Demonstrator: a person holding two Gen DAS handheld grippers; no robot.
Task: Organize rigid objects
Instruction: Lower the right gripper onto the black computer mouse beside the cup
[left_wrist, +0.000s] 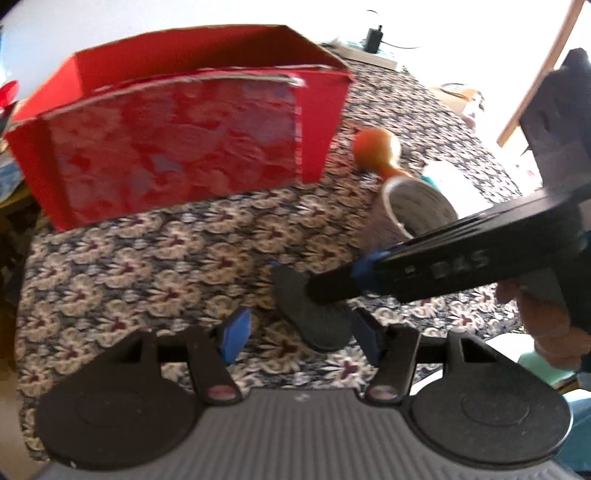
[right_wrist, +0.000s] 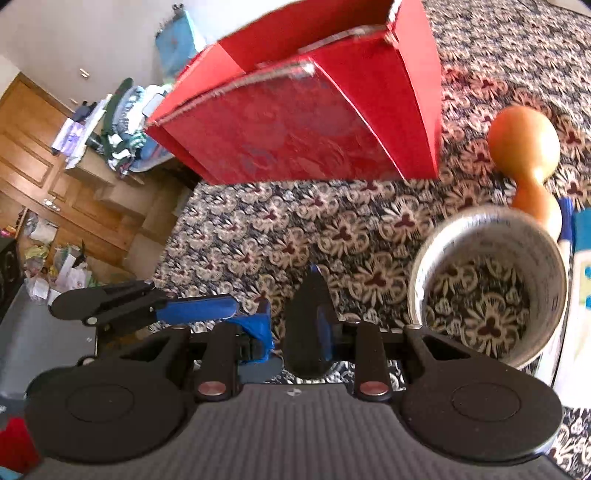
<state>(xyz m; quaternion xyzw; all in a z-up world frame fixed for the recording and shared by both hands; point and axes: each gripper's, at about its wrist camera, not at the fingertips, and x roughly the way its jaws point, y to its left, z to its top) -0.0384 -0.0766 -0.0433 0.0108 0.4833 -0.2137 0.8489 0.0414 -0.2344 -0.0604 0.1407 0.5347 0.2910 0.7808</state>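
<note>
Black flat piece (left_wrist: 314, 314): dark, rounded, textured; it hangs just above the patterned surface, pinched at its upper end by my right claw (left_wrist: 321, 291).
Right claw: clenched on the black flat piece; in its own camera the piece (right_wrist: 310, 325) stands edge-on between the blue-taped fingers (right_wrist: 258, 328), which sit close together.
Left claw (left_wrist: 299, 332): released, its blue pads (left_wrist: 234, 332) standing well apart on either side of the black flat piece; I cannot tell whether either pad touches it.
My hand (left_wrist: 543, 321): wrapped around the right claw's handle at the right edge of the left camera's view.
Mug (right_wrist: 487, 284): white with printed lettering, tilted so its mouth faces the right camera, just to the right of my right claw.
Wooden pestle-shaped piece (right_wrist: 524, 147): orange-brown with a round head, lying behind the mug, its narrow end hidden by the mug's rim.
Red box (left_wrist: 177, 136): open-topped cardboard, beyond both claws, left of the wooden piece and apart from it.
Floral cloth (left_wrist: 147, 266): dark blue and white, covering the surface under everything.
Background: wooden cabinets (right_wrist: 44, 155) and heaped clothes (right_wrist: 125, 122) at far left in the right camera.
</note>
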